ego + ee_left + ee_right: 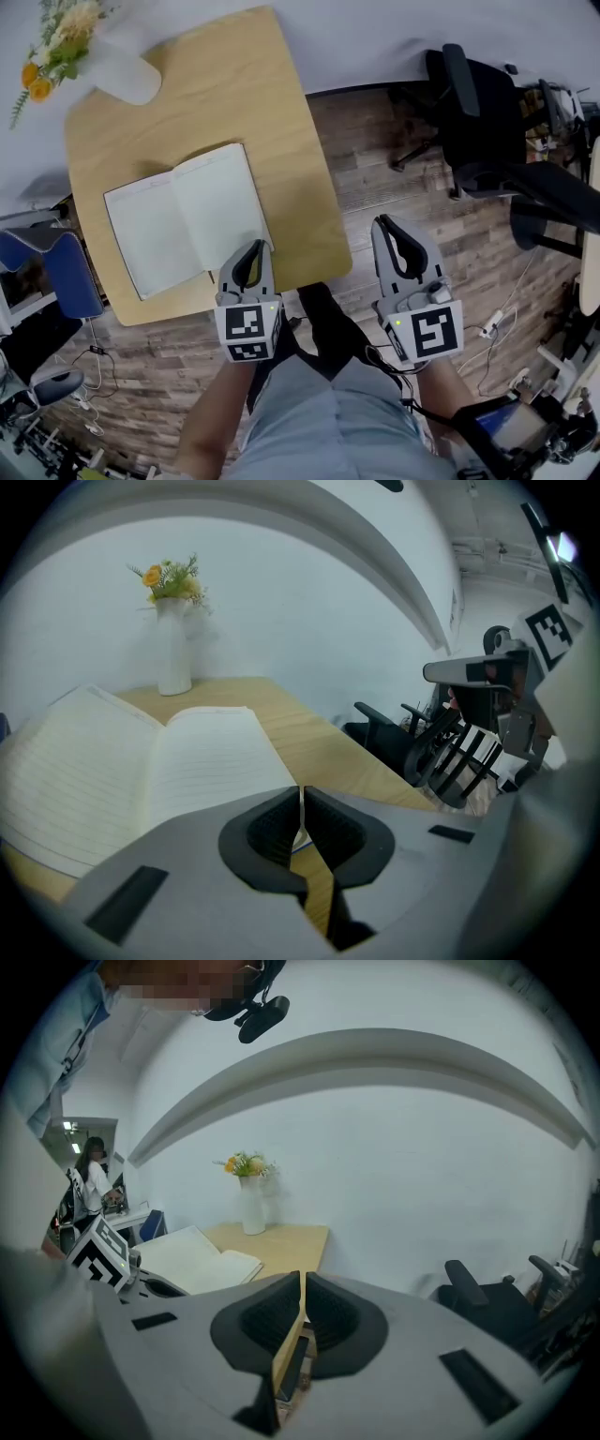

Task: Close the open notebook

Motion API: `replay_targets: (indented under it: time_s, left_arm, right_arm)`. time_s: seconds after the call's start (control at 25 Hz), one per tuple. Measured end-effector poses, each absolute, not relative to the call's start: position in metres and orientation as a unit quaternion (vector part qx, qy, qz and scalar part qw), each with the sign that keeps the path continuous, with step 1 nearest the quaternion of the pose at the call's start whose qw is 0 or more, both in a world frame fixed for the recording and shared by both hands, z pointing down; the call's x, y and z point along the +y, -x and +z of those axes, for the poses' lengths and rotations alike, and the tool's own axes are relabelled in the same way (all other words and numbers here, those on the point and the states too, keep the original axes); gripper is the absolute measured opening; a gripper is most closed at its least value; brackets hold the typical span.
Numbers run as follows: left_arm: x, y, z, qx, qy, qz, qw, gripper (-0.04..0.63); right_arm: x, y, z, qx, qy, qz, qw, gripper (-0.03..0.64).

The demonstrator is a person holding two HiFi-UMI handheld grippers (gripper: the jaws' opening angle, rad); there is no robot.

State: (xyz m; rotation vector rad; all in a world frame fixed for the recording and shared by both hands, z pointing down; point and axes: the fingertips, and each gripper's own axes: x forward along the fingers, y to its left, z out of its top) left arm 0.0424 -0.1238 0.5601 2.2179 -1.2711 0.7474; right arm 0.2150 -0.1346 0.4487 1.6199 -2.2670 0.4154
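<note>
Slide the closed, empty left hand-held gripper [254, 247] under the open notebook's [187, 220] right edge and fold it over; the right hand-held gripper [382, 225] is likewise closed and empty.

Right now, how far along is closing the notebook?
Nothing is done: the notebook lies open on the table. Nothing is in hand: the left gripper, shut and empty, is by its near corner; the right gripper, shut, is beside the table. Remaining: fold one half over.
</note>
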Motion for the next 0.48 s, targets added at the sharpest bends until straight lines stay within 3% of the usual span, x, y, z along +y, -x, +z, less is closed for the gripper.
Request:
replay_targets:
  time_s: [0.28,0.48]
  left_arm:
    - [-0.126,-0.054,0.58,-0.44,-0.811,0.292,0.253,0.035]
    - [-0.122,-0.054,0.549,-0.449,-0.817,0.255,0.256,0.094]
  right_arm:
    - [-0.136,-0.226,0.466,-0.786,-0.573,0.157,0.17,0.049]
    - [-0.144,-0.21,0.441,-0.803,-0.557,0.142,0.157,0.049]
